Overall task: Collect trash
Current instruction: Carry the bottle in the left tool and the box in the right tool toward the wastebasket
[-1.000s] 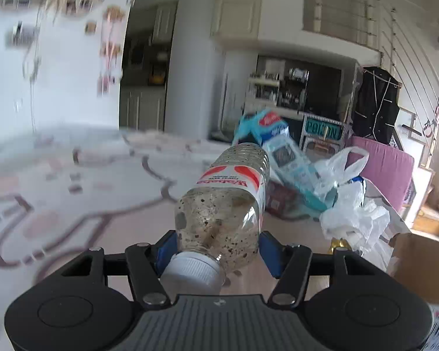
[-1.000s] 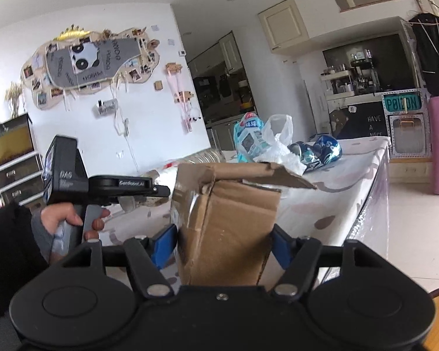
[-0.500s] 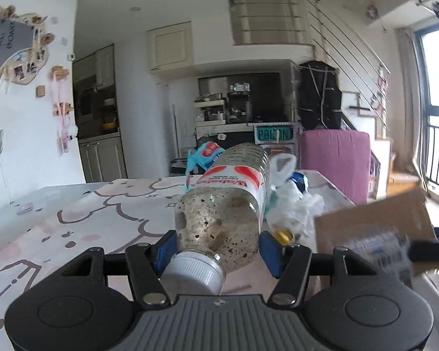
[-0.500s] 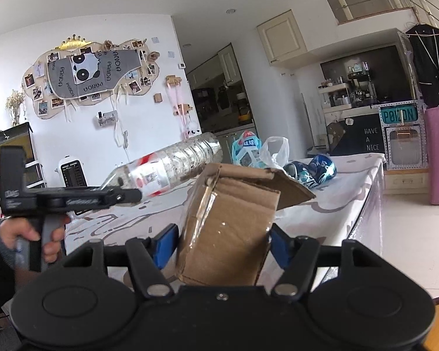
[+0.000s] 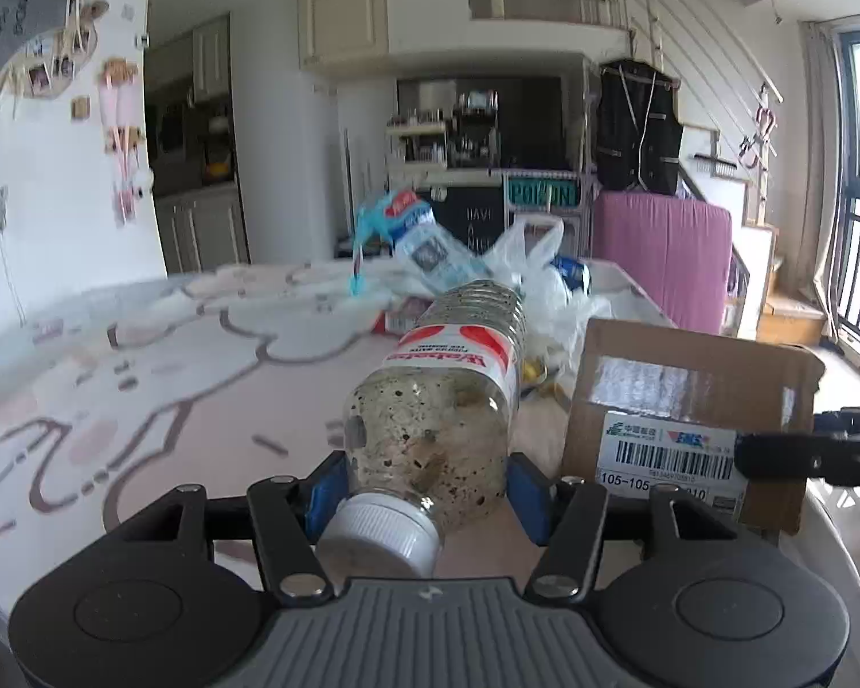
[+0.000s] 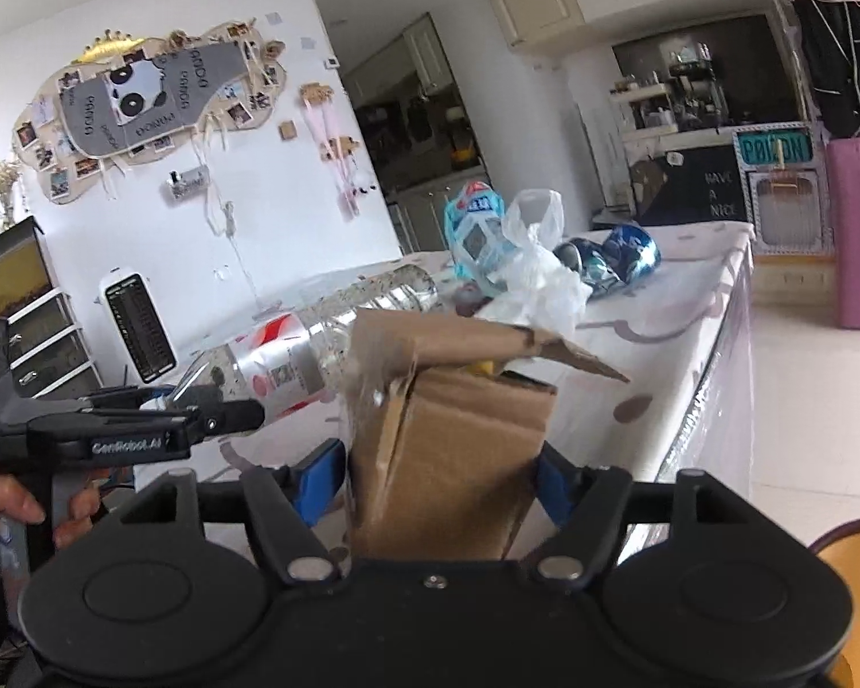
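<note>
My left gripper (image 5: 424, 487) is shut on a clear plastic bottle (image 5: 441, 401) with a red-and-white label and speckled dirt inside, white cap toward the camera. A brown cardboard box (image 5: 688, 401) with a barcode label stands just right of the bottle. In the right wrist view this box (image 6: 458, 458), top flaps open, sits between the pads of my right gripper (image 6: 441, 481), whose jaws are opening while the pads still touch its sides. The bottle (image 6: 292, 367) reaches in from the left, its base at the box's open top, carried by the left gripper (image 6: 223, 418).
The table (image 5: 143, 372) has a pink patterned cloth. A white plastic bag (image 6: 539, 281), a blue-and-white package (image 6: 476, 223) and shiny blue wrappers (image 6: 613, 258) lie at its far end. A pink block (image 5: 659, 252) stands beyond. A person's hand (image 6: 17, 510) grips the left handle.
The left gripper has swung right with the bottle, bringing the box into its view. In the right wrist view the bottle came up to the box's flap and the box stands straighter.
</note>
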Demonstrator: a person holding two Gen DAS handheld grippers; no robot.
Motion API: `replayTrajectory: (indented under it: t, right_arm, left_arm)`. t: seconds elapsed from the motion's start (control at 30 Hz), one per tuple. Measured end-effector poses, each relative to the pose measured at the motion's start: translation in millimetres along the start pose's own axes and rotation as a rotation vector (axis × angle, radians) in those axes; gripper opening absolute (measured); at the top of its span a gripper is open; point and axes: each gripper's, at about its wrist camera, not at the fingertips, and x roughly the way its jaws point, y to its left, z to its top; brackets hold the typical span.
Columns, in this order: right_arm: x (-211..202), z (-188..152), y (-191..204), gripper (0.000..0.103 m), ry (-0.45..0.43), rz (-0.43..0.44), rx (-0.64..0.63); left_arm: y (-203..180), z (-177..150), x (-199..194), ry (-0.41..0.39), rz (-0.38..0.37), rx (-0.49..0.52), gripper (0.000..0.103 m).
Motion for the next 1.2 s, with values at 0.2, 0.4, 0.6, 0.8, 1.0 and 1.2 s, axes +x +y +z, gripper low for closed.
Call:
replayTrajectory:
  t: [0.2, 0.4, 0.6, 0.8, 1.0, 1.2]
  right_arm:
    - [1.9, -1.6, -3.1, 0.076, -0.010, 0.026, 0.089]
    - [1.8, -1.5, 5.1, 0.069, -0.015, 0.017, 0.054]
    - [0.7, -3.3, 11.8, 0.067, -0.022, 0.006, 0.015]
    - [0.4, -5.2, 17.7, 0.065, -0.030, -0.006, -0.031]
    - [-3.7, -3.4, 21.0, 0.061, -0.047, -0.034, -0.051]
    - [-17.6, 2.2, 28.5, 0.058, -0.080, -0.043, -0.080]
  left_arm:
    - [1.1, -3.0, 5.6, 0.062, -0.035, -0.051, 0.060]
    - [6.5, -3.4, 10.9, 0.116, -0.090, -0.121, 0.068]
    - [2.8, -1.3, 14.9, 0.123, -0.043, -0.120, 0.069]
    - [-4.0, 1.0, 19.4, 0.124, -0.023, -0.093, 0.064]
    - [-11.9, 3.7, 14.2, 0.101, -0.017, -0.059, 0.063]
    - [-11.0, 8.0, -3.5, 0.060, -0.018, -0.074, 0.062]
